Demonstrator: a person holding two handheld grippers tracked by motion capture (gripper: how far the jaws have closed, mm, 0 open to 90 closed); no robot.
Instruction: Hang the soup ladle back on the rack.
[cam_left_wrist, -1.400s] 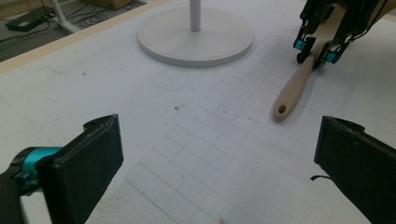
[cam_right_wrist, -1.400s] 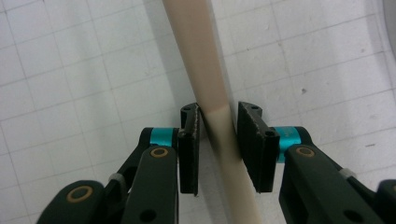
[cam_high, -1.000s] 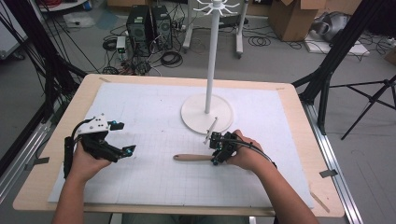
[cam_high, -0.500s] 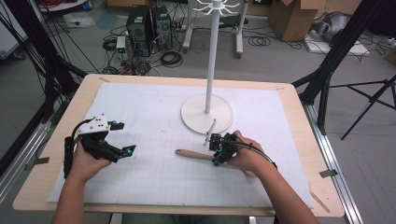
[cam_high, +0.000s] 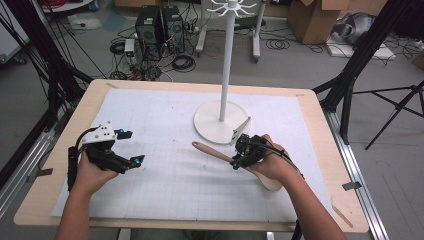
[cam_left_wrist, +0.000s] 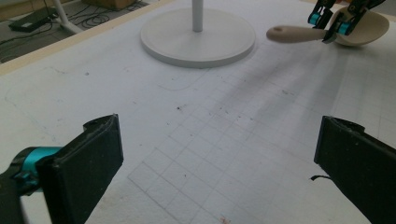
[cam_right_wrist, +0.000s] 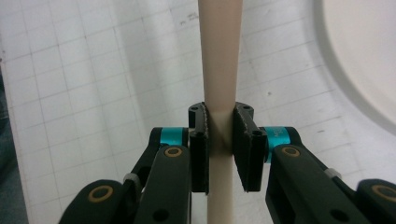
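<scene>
Wooden spoon (cam_high: 220, 155) | handle points up-left, bowl toward person | right gripper (cam_high: 239, 156) jaws pinching handle | left gripper (cam_high: 131, 148) jaws spread

Pale smooth wooden spoon (cam_high: 220, 154), matt white gridded paper sheet (cam_high: 165, 185) on the light wood bench (cam_high: 320, 150), matt white plastic-looking stand base (cam_high: 212, 122), black matt tongs (cam_right_wrist: 219, 140).

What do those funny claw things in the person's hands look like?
Both are mostly black. The left gripper carries a pale grey three-cornered plate on top, and a black cable loops from it. The right gripper also trails a black cable. Each has flat, rough black pads, shiny turquoise rings behind them, and small brass-coloured pins in the linkage. The forearms are bare, with no sleeves.
</scene>
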